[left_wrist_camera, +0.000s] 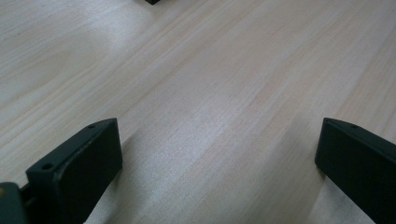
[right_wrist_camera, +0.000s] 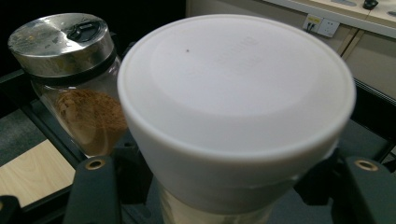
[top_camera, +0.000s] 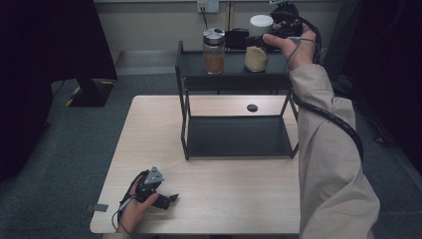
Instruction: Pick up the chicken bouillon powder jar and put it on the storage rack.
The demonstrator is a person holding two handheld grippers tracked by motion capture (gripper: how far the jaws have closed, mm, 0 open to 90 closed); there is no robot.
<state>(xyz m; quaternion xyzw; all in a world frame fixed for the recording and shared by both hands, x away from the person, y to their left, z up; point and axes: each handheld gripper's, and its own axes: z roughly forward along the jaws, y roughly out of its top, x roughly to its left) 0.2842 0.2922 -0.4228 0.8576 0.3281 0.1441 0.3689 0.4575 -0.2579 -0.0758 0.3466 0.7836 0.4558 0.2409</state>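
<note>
A glass jar with a white lid [top_camera: 257, 54] and pale yellow powder stands at the right of the black rack's top shelf [top_camera: 234, 75]. My right gripper [top_camera: 257, 42] is shut on it just under the lid [right_wrist_camera: 233, 88], one jaw on each side of the neck. Left of it stands a jar of brown powder with a metal lid [top_camera: 214, 51] [right_wrist_camera: 77, 88], apart from the gripper. My left gripper [top_camera: 166, 200] rests open on the wooden table [top_camera: 229, 194] near its front left. Bare wood lies between its fingers [left_wrist_camera: 77, 165].
The rack's lower shelf [top_camera: 239, 137] holds nothing. A round cable hole [top_camera: 252, 107] sits in the table behind the rack. A dark object [top_camera: 236, 38] stands behind the jars, below a wall socket [top_camera: 207, 6]. Grey floor surrounds the table.
</note>
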